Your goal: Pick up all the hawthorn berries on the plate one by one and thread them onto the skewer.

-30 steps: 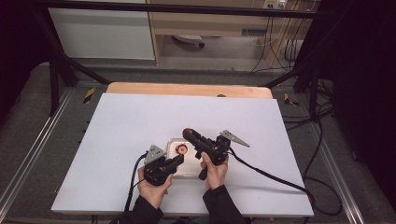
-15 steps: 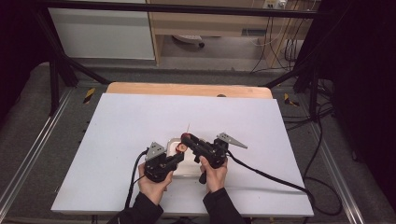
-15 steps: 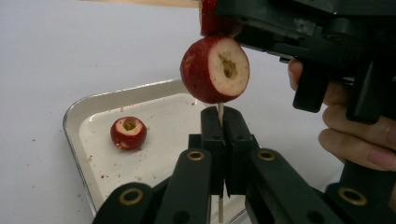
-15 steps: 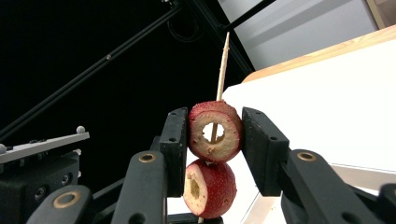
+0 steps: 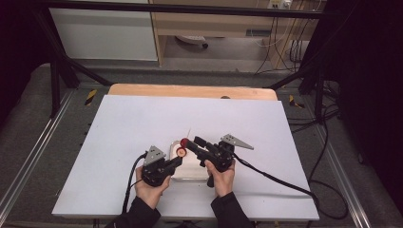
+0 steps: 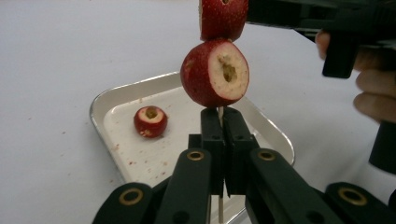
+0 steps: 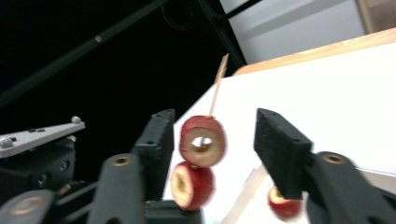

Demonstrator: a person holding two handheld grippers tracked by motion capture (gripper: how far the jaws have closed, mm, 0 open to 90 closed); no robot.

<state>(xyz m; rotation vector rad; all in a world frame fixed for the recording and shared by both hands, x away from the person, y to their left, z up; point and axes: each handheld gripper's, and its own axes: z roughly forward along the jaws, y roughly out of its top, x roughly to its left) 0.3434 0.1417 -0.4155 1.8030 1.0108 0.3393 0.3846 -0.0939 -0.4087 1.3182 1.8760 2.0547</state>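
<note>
My left gripper [image 6: 223, 116] is shut on a thin wooden skewer [image 7: 217, 86] and holds it upright over a small metal tray [image 6: 112, 98]. Two cored red fruits are threaded on the skewer, a lower one [image 6: 215, 72] and an upper one [image 7: 203, 140]. My right gripper [image 7: 215, 126] stands around the upper fruit. Its jaws have just been opening, and a gap shows between the fruit and the right pad [image 7: 280, 144]. In the high view both grippers, left [image 5: 176, 162] and right [image 5: 190, 142], meet over the tray [image 5: 187, 175] near the table's front.
Another cored red fruit [image 6: 151, 121] lies in the tray among red crumbs. The white table top [image 5: 142, 118] stretches away on all sides. A wooden strip [image 5: 190, 90] runs along its far edge. Cables [image 5: 275, 175] trail from both grippers.
The right gripper's jaws have spread apart around the upper fruit, which stays on the skewer. Both hands have barely moved.
</note>
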